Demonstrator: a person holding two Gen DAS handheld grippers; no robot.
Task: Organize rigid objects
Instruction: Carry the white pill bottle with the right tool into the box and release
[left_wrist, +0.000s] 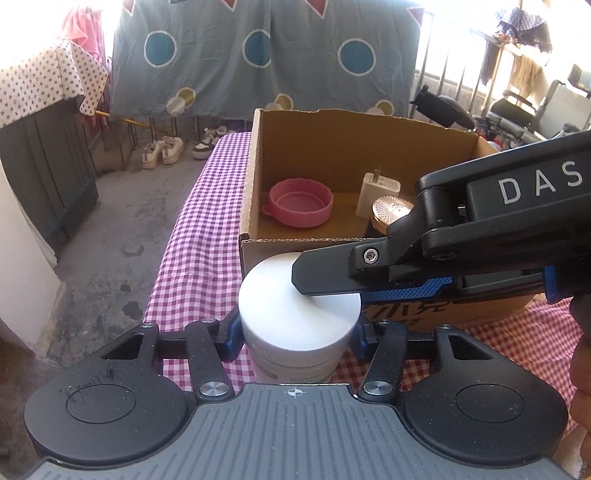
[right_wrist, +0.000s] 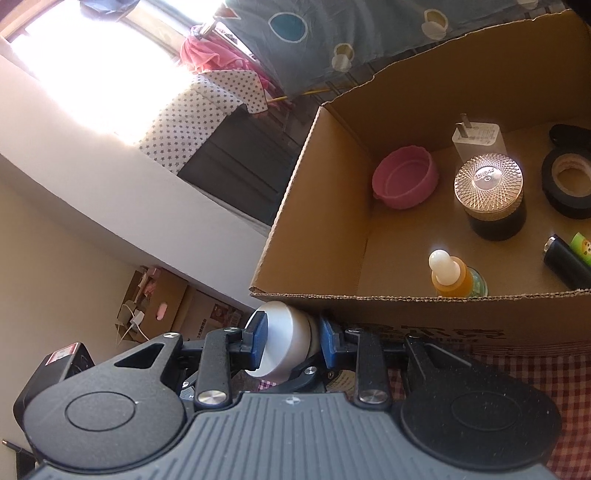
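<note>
A white jar with a flat silvery lid (left_wrist: 295, 306) stands on the checked cloth just in front of the cardboard box (left_wrist: 255, 177). My left gripper (left_wrist: 299, 332) is shut on it, a blue pad against each side. My right gripper (left_wrist: 332, 290) reaches in from the right, rolled onto its side, with one black finger (left_wrist: 321, 273) flat on the lid's top. In the right wrist view the lid (right_wrist: 284, 343) sits between that gripper's (right_wrist: 291, 341) two blue pads, which press on it. The jar's lower part is hidden there.
The open box (right_wrist: 325, 206) holds a pink cap (right_wrist: 404, 177), a white charger (right_wrist: 476, 138), a copper-lidded dark jar (right_wrist: 489, 192), a black tape roll (right_wrist: 569, 181), an orange dropper bottle (right_wrist: 452, 275) and a black cylinder (right_wrist: 567, 266). The table's left edge (left_wrist: 166, 258) drops to the floor, where shoes (left_wrist: 162, 151) stand.
</note>
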